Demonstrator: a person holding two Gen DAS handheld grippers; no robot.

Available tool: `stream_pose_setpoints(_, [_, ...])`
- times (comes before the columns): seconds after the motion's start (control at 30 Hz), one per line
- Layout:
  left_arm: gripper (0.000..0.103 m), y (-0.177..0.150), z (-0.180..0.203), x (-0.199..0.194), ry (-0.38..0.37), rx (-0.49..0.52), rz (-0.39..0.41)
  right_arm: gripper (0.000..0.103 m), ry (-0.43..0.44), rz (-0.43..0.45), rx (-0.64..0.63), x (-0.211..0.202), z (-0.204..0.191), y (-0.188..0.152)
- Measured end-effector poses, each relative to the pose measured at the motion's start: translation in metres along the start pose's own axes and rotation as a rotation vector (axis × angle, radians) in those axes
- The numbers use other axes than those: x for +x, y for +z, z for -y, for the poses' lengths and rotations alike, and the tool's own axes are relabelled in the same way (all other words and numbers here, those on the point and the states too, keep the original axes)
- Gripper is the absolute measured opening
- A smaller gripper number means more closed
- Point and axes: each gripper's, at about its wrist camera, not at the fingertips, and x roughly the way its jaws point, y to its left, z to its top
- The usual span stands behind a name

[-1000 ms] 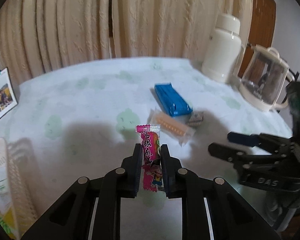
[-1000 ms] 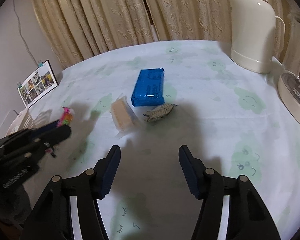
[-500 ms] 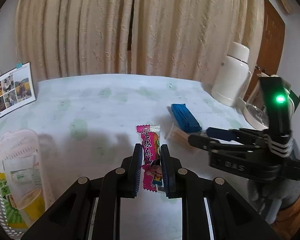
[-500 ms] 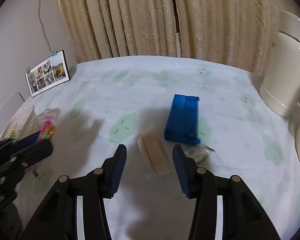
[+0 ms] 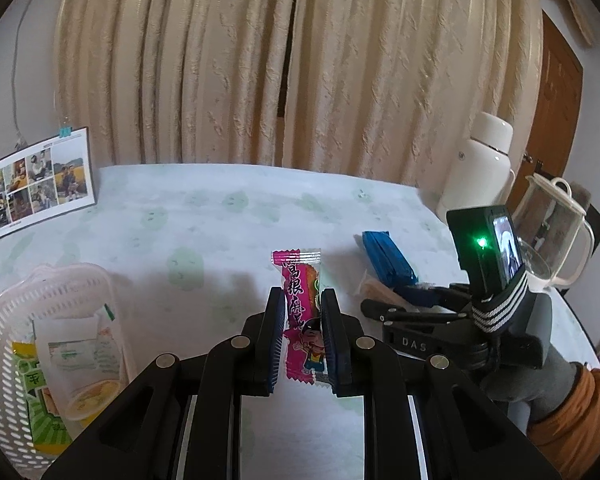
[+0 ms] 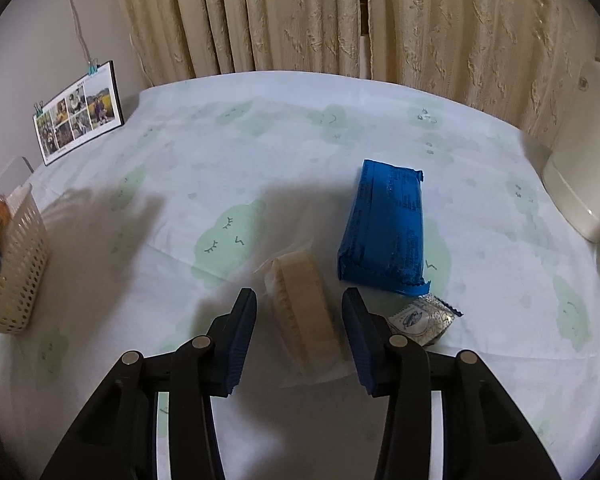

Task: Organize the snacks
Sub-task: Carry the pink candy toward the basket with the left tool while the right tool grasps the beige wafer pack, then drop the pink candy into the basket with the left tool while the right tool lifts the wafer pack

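the left gripper (image 5: pixel 300 320), at lower centre of its own view, had its jaws closed tight on a pink snack packet (image 5: pixel 299 312), held upright above the green-patterned tablecloth (image 5: pixel 204 220). only this view showed inside the white slotted basket (image 5: pixel 40 300) at lower left, where a green-and-yellow packet (image 5: pixel 40 408) lay partly behind the rim; its print was too blurred to read. at right, the right gripper (image 5: pixel 384 300) reached in, its tips overlapping the wafer pack so their gap could not be judged here.

the right wrist view settled that: the right gripper (image 6: pixel 300 320) stood with jaws wide apart, gripping nothing, either side of a clear-wrapped wafer pack (image 6: pixel 304 304) lying on the cloth; whether the pads touched it was unclear. just right of it lay a blue packet (image 6: pixel 384 228), and a small silver sachet (image 6: pixel 424 320) sat at that packet's near corner, half hidden by the right finger. the basket (image 6: pixel 20 256) appeared only side-on at the left edge, its contents out of sight. a photo card (image 6: pixel 80 116) hung at upper left and a cream flask (image 6: pixel 580 172) was cut off at right
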Motion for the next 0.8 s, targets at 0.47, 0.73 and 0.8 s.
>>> stream_pose_setpoints(0.47, [0.019,0.006,-0.042,-0.019,0.108,-0.114,0.077,0.025,-0.006,0.042,0.031,-0.012,0.003,-0.002])
stream_pose_setpoints(0.73, [0.019,0.006,-0.07,-0.033,0.227,-0.172,0.105,0.025,0.092,0.099,0.047,-0.037,-0.011,0.001])
stream_pose_setpoints(0.8, [0.019,0.004,-0.076,-0.037,0.253,-0.182,0.109,0.025,0.113,0.113,0.042,-0.044,-0.016,0.001])
